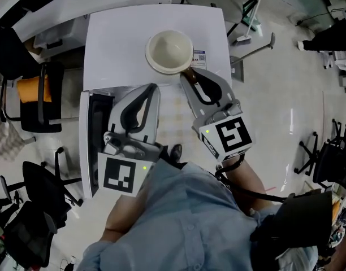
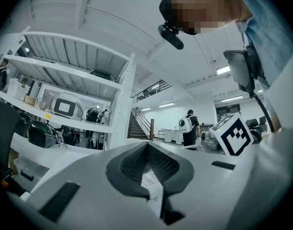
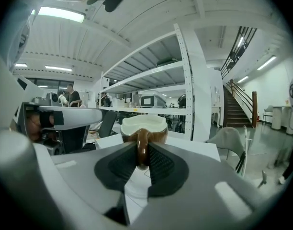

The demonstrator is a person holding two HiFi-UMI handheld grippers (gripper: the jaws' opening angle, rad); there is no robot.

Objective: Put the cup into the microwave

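Right gripper (image 1: pixel 187 78) (image 3: pixel 142 152) has its jaws clamped on the brown handle of the cup (image 1: pixel 169 51) (image 3: pixel 143 128), holding it upright in the air over the white microwave (image 1: pixel 116 44). Its door (image 1: pixel 89 145) stands open at the left. Left gripper (image 1: pixel 153 88) (image 2: pixel 147 145) sits beside it, jaws closed, tips together on nothing.

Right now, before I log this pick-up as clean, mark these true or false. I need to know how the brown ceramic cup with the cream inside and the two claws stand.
1. The right claw is closed on the handle of the brown ceramic cup with the cream inside. True.
2. The left claw holds a spoon. False: its jaws are together with nothing between them.
3. The cup is full of dark liquid. False: its cream inside looks empty.
4. The cup is upright, mouth up. True.
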